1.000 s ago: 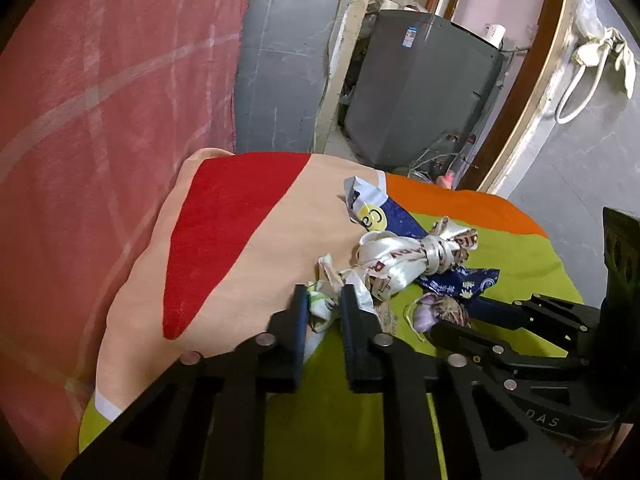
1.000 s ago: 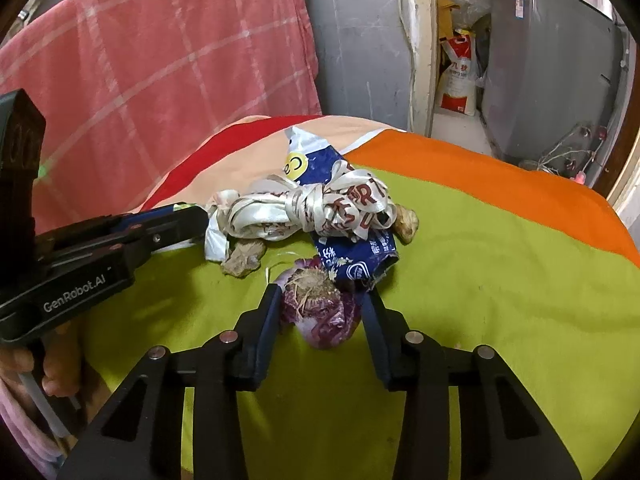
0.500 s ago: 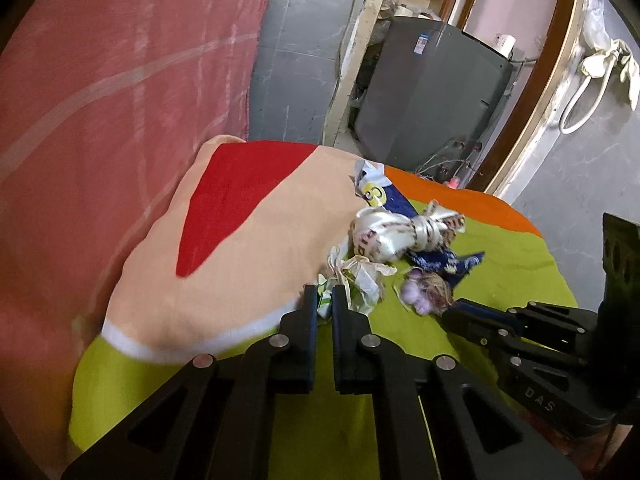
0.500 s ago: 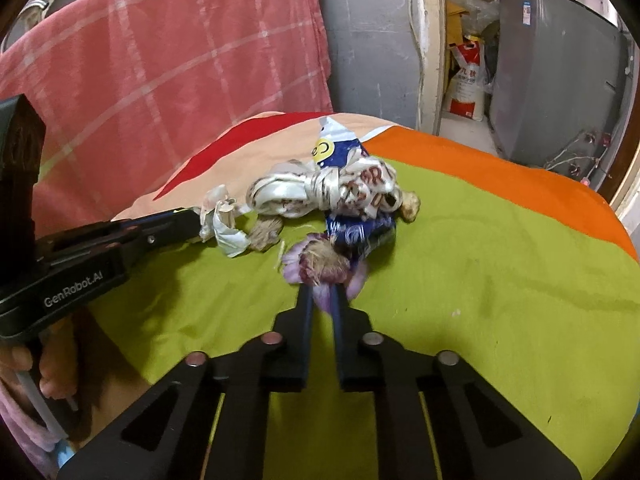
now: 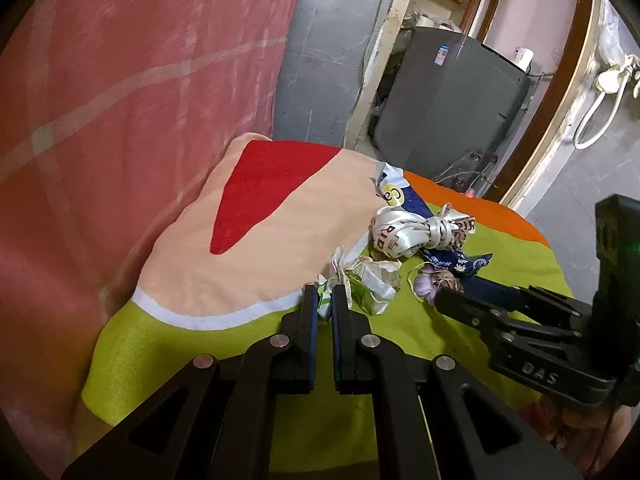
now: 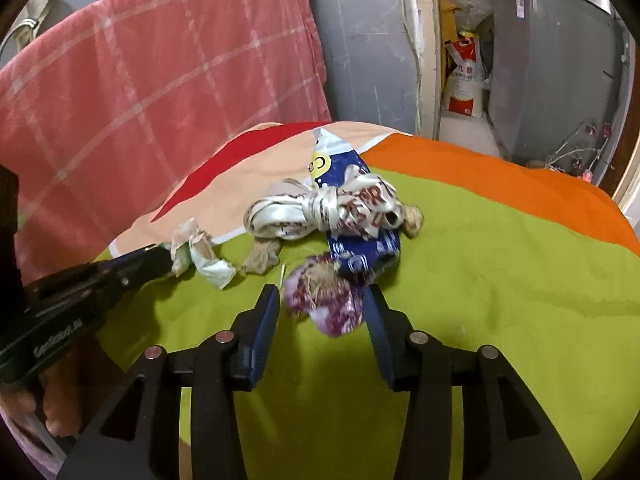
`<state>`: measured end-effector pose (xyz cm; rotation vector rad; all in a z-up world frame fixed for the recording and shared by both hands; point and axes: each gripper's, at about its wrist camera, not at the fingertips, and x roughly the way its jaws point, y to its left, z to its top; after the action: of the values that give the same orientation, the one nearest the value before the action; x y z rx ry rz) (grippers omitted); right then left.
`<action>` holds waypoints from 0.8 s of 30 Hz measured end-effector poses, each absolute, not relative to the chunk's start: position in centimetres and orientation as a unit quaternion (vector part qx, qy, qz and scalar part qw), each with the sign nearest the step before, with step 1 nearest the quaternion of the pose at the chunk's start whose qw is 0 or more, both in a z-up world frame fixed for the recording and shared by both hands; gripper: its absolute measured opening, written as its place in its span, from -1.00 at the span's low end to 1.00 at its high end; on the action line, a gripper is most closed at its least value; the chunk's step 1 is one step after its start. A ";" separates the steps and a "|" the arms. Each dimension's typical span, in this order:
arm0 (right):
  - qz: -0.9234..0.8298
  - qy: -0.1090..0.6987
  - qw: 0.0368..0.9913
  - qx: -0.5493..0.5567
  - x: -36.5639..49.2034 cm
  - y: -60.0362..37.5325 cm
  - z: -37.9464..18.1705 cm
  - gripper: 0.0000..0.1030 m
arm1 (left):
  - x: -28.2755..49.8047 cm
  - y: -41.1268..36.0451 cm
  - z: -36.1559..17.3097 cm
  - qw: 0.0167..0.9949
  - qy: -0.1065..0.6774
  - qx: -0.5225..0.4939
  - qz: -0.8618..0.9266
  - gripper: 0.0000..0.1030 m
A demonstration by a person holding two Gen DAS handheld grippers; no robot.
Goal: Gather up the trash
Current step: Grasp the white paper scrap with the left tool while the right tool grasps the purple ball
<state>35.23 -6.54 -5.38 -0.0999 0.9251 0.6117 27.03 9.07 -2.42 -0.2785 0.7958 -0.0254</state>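
A small pile of trash lies on a bright multicoloured cloth (image 6: 480, 280). My left gripper (image 5: 325, 300) is shut on a crumpled white and green wrapper (image 5: 368, 280), which also shows in the right wrist view (image 6: 200, 254). My right gripper (image 6: 320, 300) is open, with a purple onion scrap (image 6: 326, 300) between its fingers. Behind it lie a knotted white ribbon-like wrapper (image 6: 320, 210), a blue snack packet (image 6: 340, 168) and brown ginger-like scraps (image 6: 262, 260).
A pink checked blanket (image 6: 160, 80) hangs behind the cloth on the left. A grey appliance (image 6: 552, 68) and a white sack (image 6: 464, 80) stand on the floor beyond a doorway. The cloth's edge drops off at the near side.
My right gripper was shut on the onion scrap half a second ago and has opened around it. My left gripper closed on the white wrapper and pulled it back from the pile.
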 end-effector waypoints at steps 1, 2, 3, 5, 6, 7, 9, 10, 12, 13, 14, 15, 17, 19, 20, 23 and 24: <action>0.289 0.441 0.848 -0.052 35.4 -6.3 -5.5 -0.19 | 27.0 9.2 -2.4 0.912 0.386 -0.137 -0.013 -0.92; 0.286 0.442 0.848 -0.058 35.4 -6.1 -5.6 -0.16 | 27.0 9.3 -2.4 0.912 0.384 -0.141 -0.012 -0.92; 0.284 0.442 0.848 -0.062 35.6 -5.9 -5.7 -0.15 | 26.9 9.4 -2.5 0.912 0.384 -0.143 -0.013 -0.92; 0.280 0.445 0.848 -0.065 35.8 -5.7 -5.9 -0.14 | 26.8 9.6 -2.5 0.911 0.384 -0.148 -0.014 -0.92; 0.279 0.449 0.846 -0.066 36.0 -5.6 -6.0 -0.14 | 26.8 9.6 -2.5 0.911 0.384 -0.149 -0.014 -0.92; 0.279 0.451 0.845 -0.066 36.1 -5.7 -6.1 -0.13 | 26.8 9.6 -2.6 0.911 0.384 -0.149 -0.013 -0.92; 0.278 0.454 0.844 -0.068 36.2 -5.7 -6.2 -0.13 | 26.8 9.4 -2.5 0.911 0.384 -0.149 -0.013 -0.92; 0.277 0.454 0.844 -0.069 36.2 -5.7 -6.2 -0.15 | 26.7 9.3 -2.5 0.911 0.384 -0.149 -0.012 -0.92; 0.274 0.453 0.845 -0.076 36.0 -5.7 -6.2 -0.25 | 26.6 9.3 -2.5 0.911 0.383 -0.150 -0.012 -0.92; 0.273 0.452 0.845 -0.079 35.9 -5.7 -6.2 -0.29 | 26.5 9.2 -2.5 0.911 0.383 -0.150 -0.013 -0.92; 0.276 0.453 0.845 -0.076 35.9 -5.8 -6.2 -0.34 | 26.5 9.2 -2.5 0.911 0.383 -0.150 -0.013 -0.92; 0.278 0.454 0.844 -0.072 35.8 -6.1 -6.1 -0.37 | 26.4 9.2 -2.5 0.911 0.383 -0.150 -0.015 -0.92; 0.284 0.454 0.842 -0.070 35.6 -6.4 -6.0 -0.40 | 26.4 9.2 -2.5 0.911 0.383 -0.151 -0.017 -0.92; 0.287 0.452 0.842 -0.072 35.0 -6.5 -6.0 -0.41 | 26.1 9.1 -2.5 0.911 0.383 -0.152 -0.019 -0.92; 0.289 0.449 0.843 -0.072 34.6 -6.6 -5.9 -0.42 | 26.1 9.0 -2.4 0.911 0.383 -0.151 -0.020 -0.92; 0.296 0.446 0.842 -0.065 33.6 -7.0 -5.7 -0.42 | 25.6 8.8 -2.2 0.911 0.383 -0.150 -0.022 -0.92; 0.300 0.447 0.840 -0.061 33.2 -7.3 -5.6 -0.42 | 25.4 8.7 -2.2 0.912 0.382 -0.150 -0.023 -0.92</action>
<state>33.22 -7.26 -5.57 -0.1279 0.9460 0.6350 25.40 8.69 -2.19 -0.3097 0.7874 -0.0468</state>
